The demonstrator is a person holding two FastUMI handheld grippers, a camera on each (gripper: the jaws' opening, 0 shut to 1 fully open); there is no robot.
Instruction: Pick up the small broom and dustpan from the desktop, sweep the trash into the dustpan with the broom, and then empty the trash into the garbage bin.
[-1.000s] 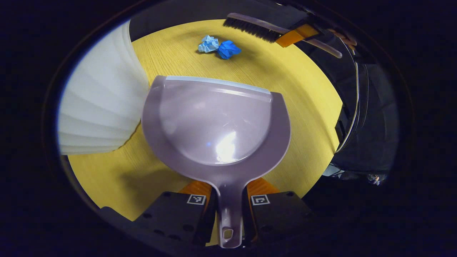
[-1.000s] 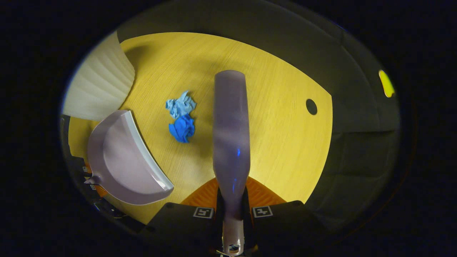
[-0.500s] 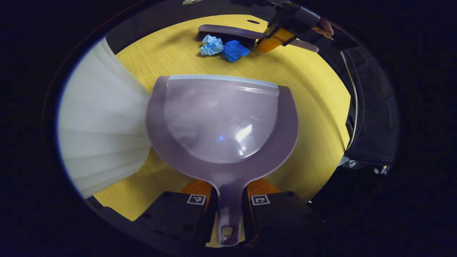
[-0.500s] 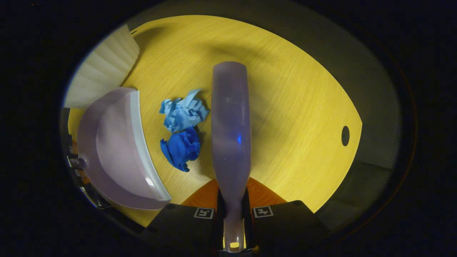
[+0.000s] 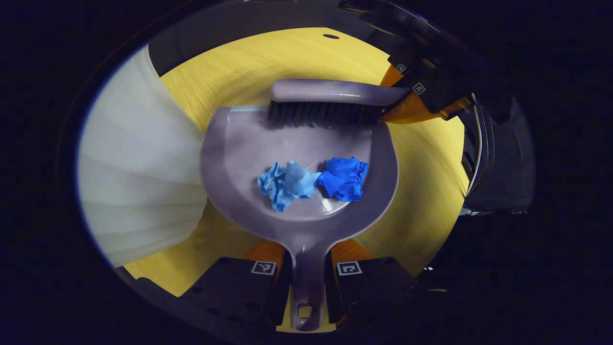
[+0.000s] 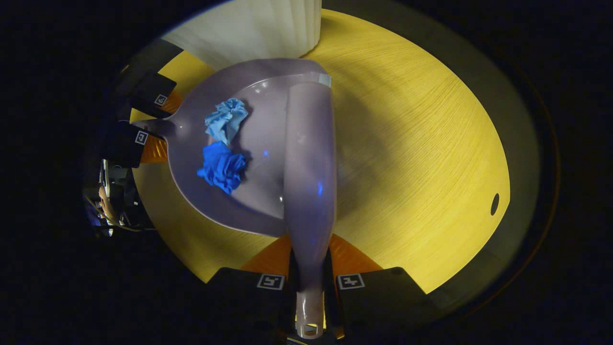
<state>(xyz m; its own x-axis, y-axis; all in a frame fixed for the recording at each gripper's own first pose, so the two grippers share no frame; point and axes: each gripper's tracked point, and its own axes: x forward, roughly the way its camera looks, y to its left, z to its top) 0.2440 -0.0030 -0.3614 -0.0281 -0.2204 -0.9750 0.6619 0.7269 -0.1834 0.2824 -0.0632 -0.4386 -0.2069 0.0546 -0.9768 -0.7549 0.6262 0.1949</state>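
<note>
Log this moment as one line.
left gripper: holds mauve plastic dustpan | right gripper: holds matching broom | two crumpled blue papers: in pan

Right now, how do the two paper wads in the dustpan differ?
The light blue wad is paler and more spread out; the dark blue wad is saturated and more compact. The light one lies on the side of the white bin, the dark one away from it. Both rest crumpled inside the dustpan, touching.

A dark recording booth. A yellow wood-grain surface with a cable hole. A white ribbed bin stands at its edge.
</note>
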